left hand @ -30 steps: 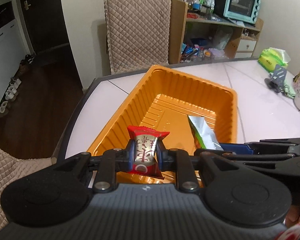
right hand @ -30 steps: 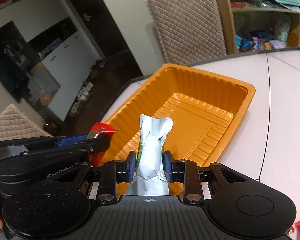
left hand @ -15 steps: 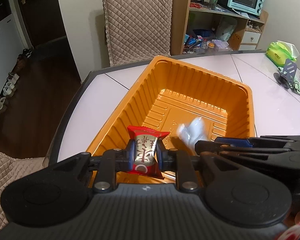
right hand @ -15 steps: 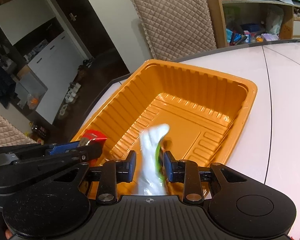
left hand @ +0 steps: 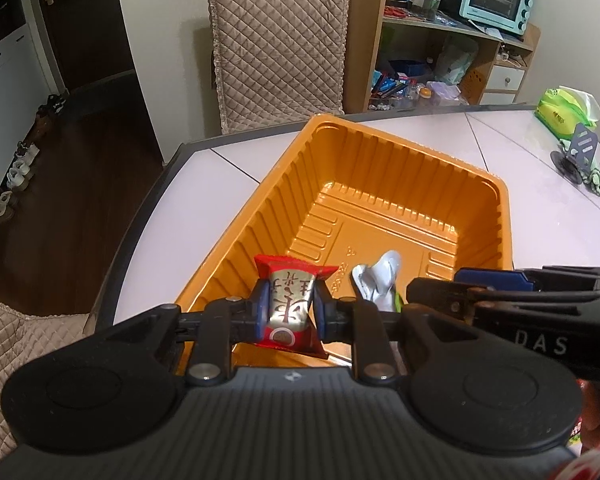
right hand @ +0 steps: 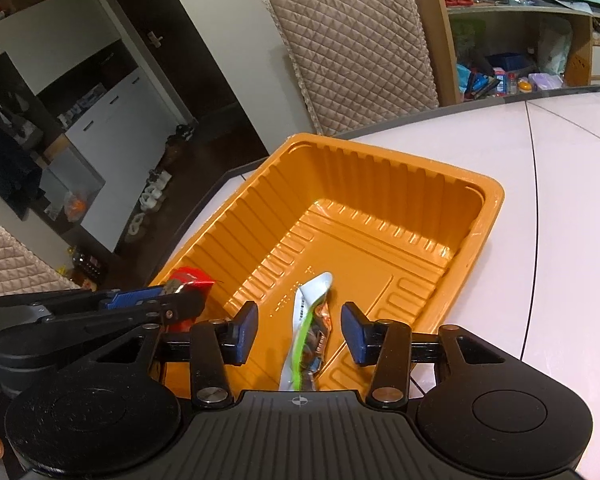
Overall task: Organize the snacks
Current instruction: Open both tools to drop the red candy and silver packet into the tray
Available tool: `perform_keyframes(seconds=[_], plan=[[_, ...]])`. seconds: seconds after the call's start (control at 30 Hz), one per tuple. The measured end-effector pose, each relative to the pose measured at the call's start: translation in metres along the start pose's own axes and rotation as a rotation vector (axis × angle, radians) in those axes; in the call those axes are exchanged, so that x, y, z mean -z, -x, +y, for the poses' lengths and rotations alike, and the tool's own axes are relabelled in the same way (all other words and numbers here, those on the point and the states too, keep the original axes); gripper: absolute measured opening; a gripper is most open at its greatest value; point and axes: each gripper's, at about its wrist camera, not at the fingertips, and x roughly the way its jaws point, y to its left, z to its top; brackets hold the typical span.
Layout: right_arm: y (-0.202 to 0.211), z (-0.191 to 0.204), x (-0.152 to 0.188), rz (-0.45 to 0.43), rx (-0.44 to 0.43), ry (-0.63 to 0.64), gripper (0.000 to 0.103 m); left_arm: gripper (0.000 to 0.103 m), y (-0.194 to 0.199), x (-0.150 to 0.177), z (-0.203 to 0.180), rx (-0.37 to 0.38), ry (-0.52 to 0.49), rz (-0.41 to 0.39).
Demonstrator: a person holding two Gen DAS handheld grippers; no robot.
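Over the near end of the ribbed, glossy orange plastic tray [right hand: 404, 184], the left gripper [left hand: 289, 309] pinched a crinkly red foil snack packet [left hand: 290, 304], while the right gripper [right hand: 298, 330] gaped wide above a crumpled silver-green wrapper [right hand: 310, 320] lying on the tray's floor.

Tray [left hand: 400, 168]: on the desk [left hand: 220, 200], near its left corner, just ahead of both my grippers.
Left gripper [left hand: 288, 308]: over the tray's near-left part, a snack packet [left hand: 290, 304] between my jaws.
Right gripper [right hand: 300, 330]: over the tray's near end, right of my left one.
Loose packet [right hand: 310, 320]: in the tray, below my right jaws.
Chair [left hand: 278, 40]: behind the desk, beyond the tray.
Shelf unit [left hand: 440, 60]: right of the chair.
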Motion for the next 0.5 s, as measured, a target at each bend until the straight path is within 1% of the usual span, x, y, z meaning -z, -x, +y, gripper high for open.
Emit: perform_keyframes(seconds=[0.1, 0.13, 0.17, 0.23, 0.37, 0.5], plan=[[0.004, 0.000, 0.001, -0.007, 0.003, 0.003, 0.046, 0.022, 0.002, -0.002, -0.001, -0.007, 0.000, -0.006], [0.006, 0.000, 0.002, -0.008, 0.000, 0.003, 0.046, 0.025, 0.003, -0.002, -0.001, -0.008, 0.000, -0.009], [0.008, 0.000, 0.001, -0.009, -0.005, 0.003, 0.046, 0.031, 0.004, -0.002, -0.001, -0.008, 0.002, -0.013], [0.013, -0.001, 0.001, -0.012, -0.011, 0.005, 0.047, 0.035, 0.009, -0.003, -0.002, -0.013, 0.002, -0.026], [0.025, -0.003, 0.003, -0.022, -0.019, 0.010, 0.050, 0.037, 0.020, -0.002, -0.001, -0.017, 0.010, -0.038], [0.041, -0.006, 0.009, -0.035, -0.027, 0.016, 0.056, 0.041, 0.038, 0.005, 0.001, -0.019, 0.025, -0.049]])
